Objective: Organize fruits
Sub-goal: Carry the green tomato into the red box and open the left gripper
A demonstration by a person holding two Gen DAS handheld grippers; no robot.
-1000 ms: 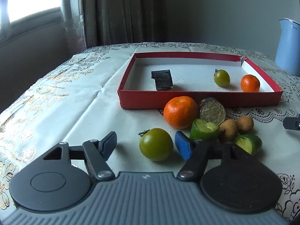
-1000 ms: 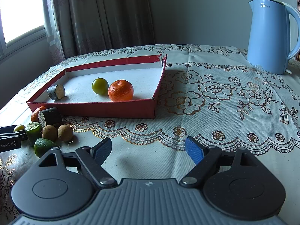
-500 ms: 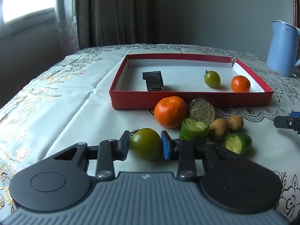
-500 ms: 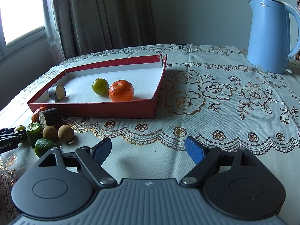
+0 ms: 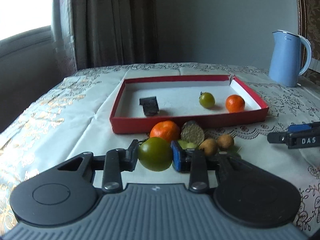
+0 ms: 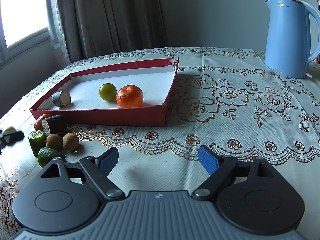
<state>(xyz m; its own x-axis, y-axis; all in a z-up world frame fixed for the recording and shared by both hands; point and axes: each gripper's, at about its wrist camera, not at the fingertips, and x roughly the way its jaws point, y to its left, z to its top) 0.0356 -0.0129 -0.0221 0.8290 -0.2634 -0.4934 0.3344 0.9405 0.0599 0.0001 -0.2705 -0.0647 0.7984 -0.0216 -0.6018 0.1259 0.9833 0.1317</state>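
Left tongs (image 5: pixel 155 154) around one green tomato (image 5: pixel 155 153); two longans (image 5: pixel 217 144) beside.

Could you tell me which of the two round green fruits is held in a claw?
The larger green fruit, clamped in the left claw; the other lies in the red tray.

"DAS" on right tongs (image 5: pixel 300 138), "Midea" on blue kettle (image 6: pixel 288 38)

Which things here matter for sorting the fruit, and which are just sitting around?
Job: left gripper shut on green tomato; red tray; loose mandarin; longans; lime pieces.
Bystanders: blue kettle, curtain, tablecloth.
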